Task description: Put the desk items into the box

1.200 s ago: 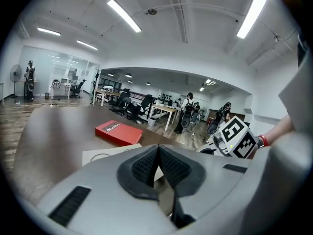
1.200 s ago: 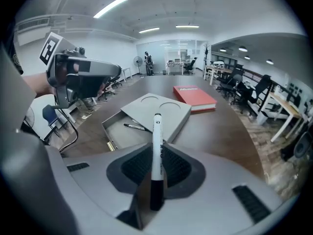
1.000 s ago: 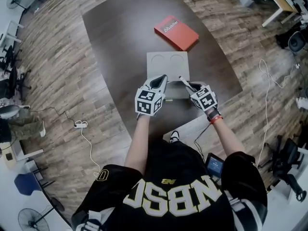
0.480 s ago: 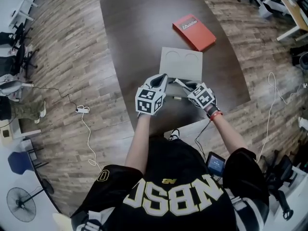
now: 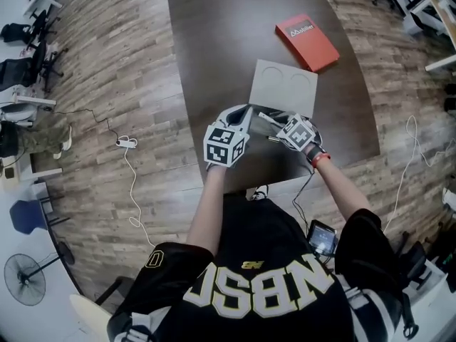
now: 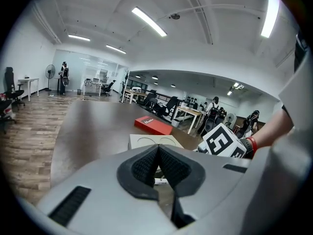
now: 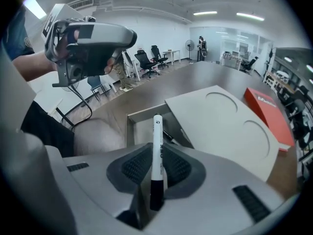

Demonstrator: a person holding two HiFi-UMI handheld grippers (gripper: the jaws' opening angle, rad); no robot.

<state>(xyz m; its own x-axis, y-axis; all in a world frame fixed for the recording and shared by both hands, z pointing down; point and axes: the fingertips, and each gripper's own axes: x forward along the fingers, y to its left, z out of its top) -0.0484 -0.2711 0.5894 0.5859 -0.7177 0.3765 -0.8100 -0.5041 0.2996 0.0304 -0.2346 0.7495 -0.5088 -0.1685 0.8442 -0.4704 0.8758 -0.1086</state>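
Note:
My right gripper (image 7: pixel 157 151) is shut on a white marker (image 7: pixel 157 146) with a black cap, which stands up between the pads. Just beyond it lies the open grey box (image 7: pixel 131 126), with a dark pen (image 7: pixel 169 137) inside. The box's grey lid (image 7: pixel 225 126) with two round recesses lies slid across its far part. In the head view both grippers hover at the lid's (image 5: pixel 283 87) near edge. My left gripper (image 5: pixel 244 110) is shut with nothing between its pads (image 6: pixel 146 166). The right gripper (image 5: pixel 274 120) is close beside it on the right.
A red book (image 5: pixel 306 41) lies on the dark brown table (image 5: pixel 214 34) beyond the lid. Wood floor surrounds the table, with a cable and power strip (image 5: pixel 127 142) to the left. Office chairs and desks stand further off.
The head view has swung, so the table and lid sit further right and higher in the picture. Both grippers stay at the box's near edge, and the right one keeps the marker.

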